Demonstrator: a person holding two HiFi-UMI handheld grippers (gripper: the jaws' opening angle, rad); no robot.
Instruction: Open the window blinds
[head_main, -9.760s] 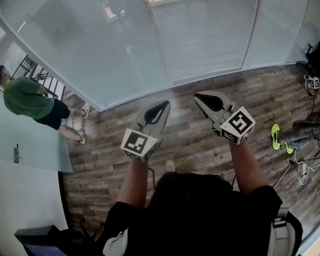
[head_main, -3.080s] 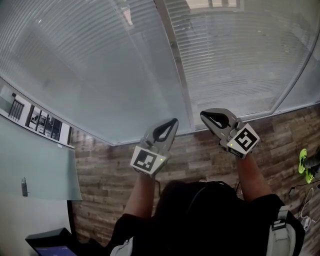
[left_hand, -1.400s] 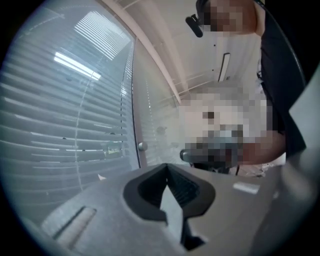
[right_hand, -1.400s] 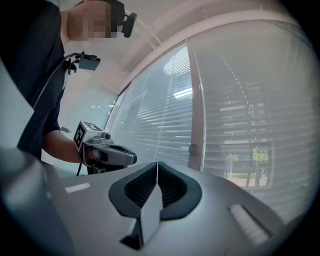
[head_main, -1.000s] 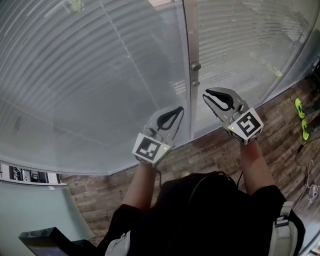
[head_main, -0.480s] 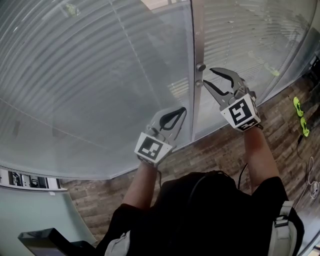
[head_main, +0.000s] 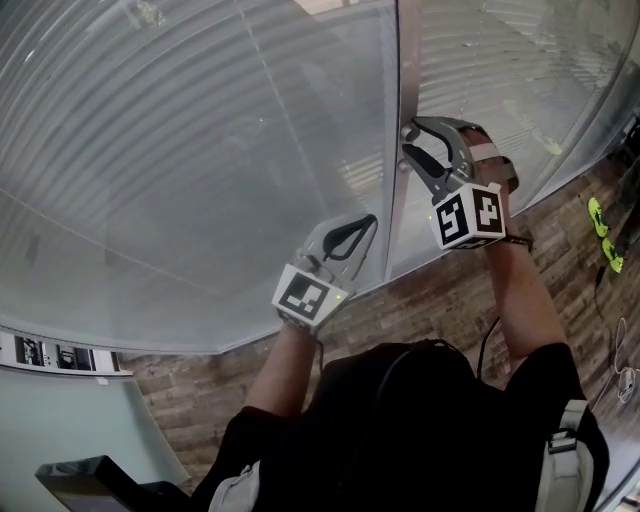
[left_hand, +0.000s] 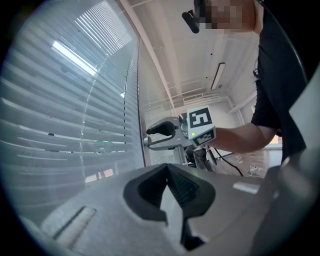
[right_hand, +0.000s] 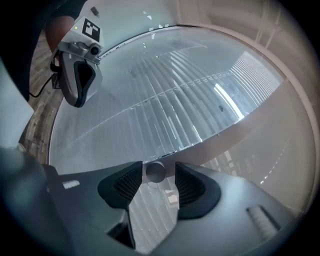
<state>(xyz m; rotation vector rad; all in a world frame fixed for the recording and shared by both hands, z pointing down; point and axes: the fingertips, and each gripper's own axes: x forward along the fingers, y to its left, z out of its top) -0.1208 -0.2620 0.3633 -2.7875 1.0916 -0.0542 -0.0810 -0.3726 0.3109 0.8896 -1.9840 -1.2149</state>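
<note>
Closed slatted blinds (head_main: 200, 150) hang behind the glass panes on both sides of a metal frame post (head_main: 398, 230). A small round knob (right_hand: 155, 172) juts from that post. My right gripper (head_main: 410, 138) is up against the post. Its jaws have just been opening and now stand one on each side of the knob, not pressing it. The gripper is rolled so that one jaw is above the other. Lower and to the left, my left gripper (head_main: 368, 222) hangs in front of the glass, shut with nothing in it (left_hand: 167, 169). The blinds' slats (left_hand: 60, 125) lie flat.
Wood-plank floor (head_main: 430, 300) runs along the foot of the glass wall. Bright green shoes (head_main: 600, 215) and cables (head_main: 625, 380) lie at the far right. A dark box (head_main: 90, 480) sits at the lower left beside a pale wall panel.
My right gripper has moved up and left to the frame post, rolled onto its side and opened its jaws around the knob. The left gripper has hardly moved.
</note>
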